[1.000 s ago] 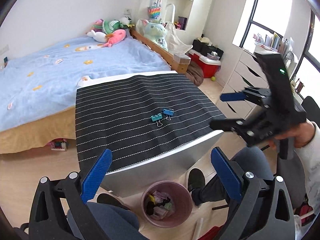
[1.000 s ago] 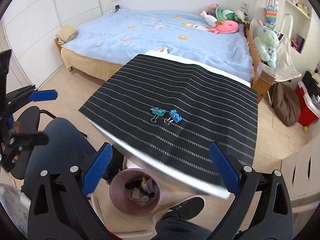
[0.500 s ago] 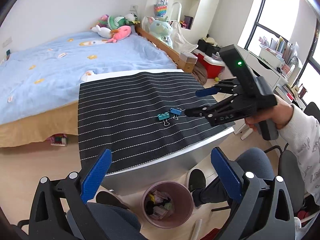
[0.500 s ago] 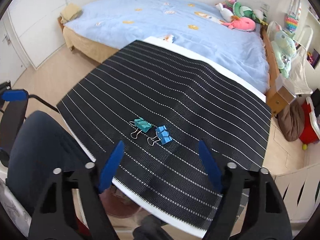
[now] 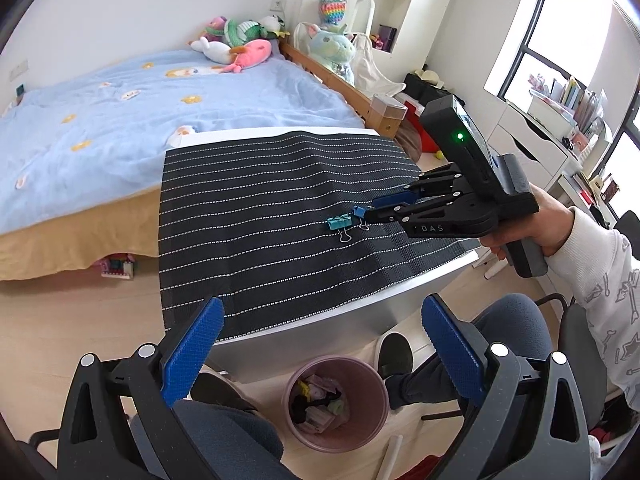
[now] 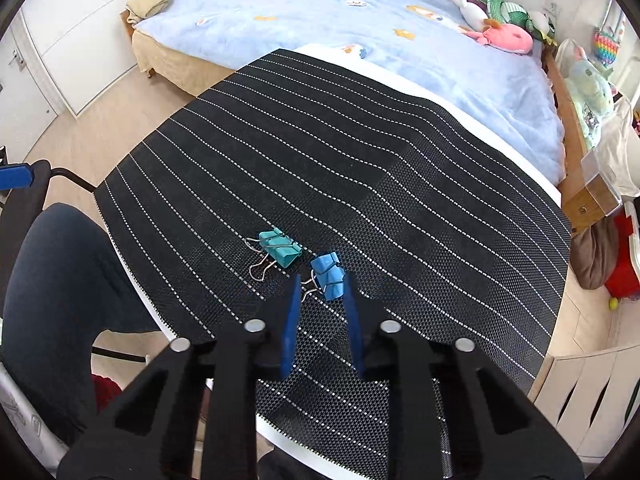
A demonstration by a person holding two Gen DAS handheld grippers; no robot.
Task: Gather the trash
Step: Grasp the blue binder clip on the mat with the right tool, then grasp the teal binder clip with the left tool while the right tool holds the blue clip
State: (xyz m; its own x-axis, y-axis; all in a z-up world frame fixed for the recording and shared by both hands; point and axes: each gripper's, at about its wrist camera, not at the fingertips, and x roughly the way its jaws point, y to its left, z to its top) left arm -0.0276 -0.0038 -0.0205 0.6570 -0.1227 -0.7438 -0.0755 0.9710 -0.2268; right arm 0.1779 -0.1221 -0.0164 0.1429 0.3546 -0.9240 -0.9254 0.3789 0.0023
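Low in the centre of the right wrist view, the right gripper (image 6: pixel 319 300) sits on the striped black mat (image 6: pixel 360 152) with its blue fingers (image 6: pixel 290 320) narrowed but not yet clamped, flanking the near end of the blue binder clip (image 6: pixel 328 274) — its long axis runs up-frame, wire handles pointing lower left. Just beside it, upper left, the teal binder clip (image 6: pixel 280 249) lies diagonally, handles also lower left. The left gripper (image 5: pixel 320 344) hangs wide open above the pink trash bin (image 5: pixel 337 402) at bottom centre.
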